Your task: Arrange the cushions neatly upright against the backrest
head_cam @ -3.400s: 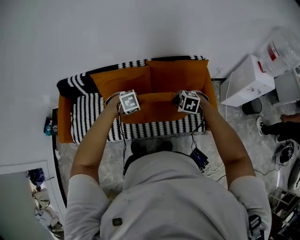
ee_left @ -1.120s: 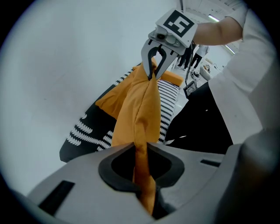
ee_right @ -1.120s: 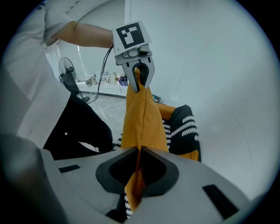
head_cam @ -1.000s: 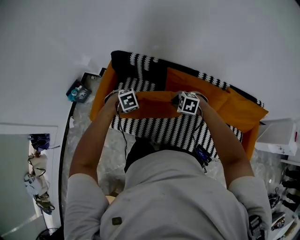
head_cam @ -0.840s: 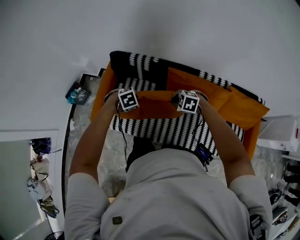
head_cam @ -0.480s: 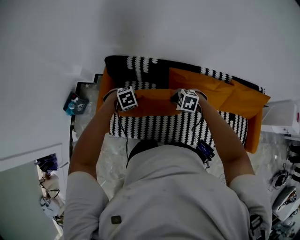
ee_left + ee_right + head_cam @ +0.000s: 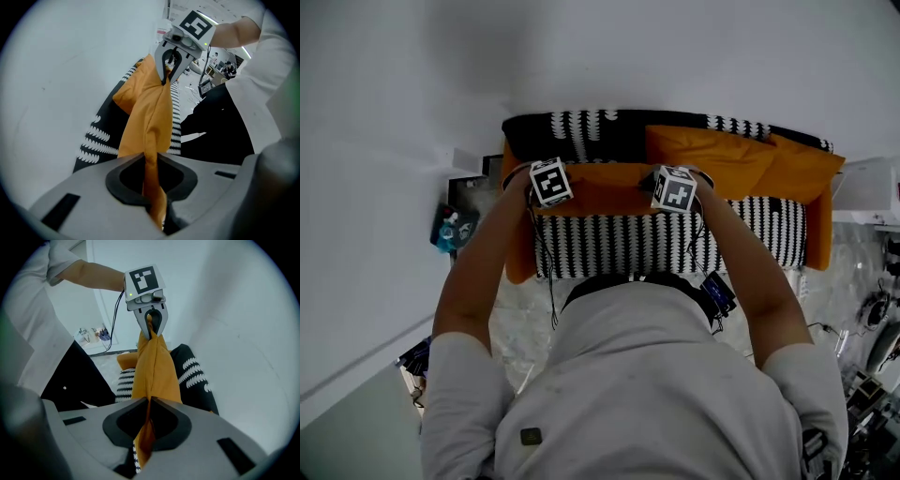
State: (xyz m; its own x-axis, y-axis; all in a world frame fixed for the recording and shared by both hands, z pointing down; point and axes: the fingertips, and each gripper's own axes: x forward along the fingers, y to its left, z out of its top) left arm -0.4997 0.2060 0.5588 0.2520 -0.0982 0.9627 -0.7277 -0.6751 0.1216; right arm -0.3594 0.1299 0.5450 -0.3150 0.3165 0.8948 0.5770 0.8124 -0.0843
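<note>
Both tongs are pinched shut on one orange cushion. In the left gripper view the left tongs grip a thin fold of orange fabric at the lower centre of the frame. In the right gripper view the right tongs clamp the cushion's other end in the same way. Each view shows the opposite tongs biting the far corner, with the cushion stretched between them. In the head view the cushion lies across the upper centre of the frame, between the two marker cubes. It sits over the left part of the sofa seat, which has a black-and-white striped cover, and just in front of the dark patterned backrest. Whether its lower edge touches the seat cannot be told. Two more orange cushions, one beside the other, lean against the backrest at the upper right. An orange armrest closes the sofa's left end, and a plain white wall fills the top of the frame.
</note>
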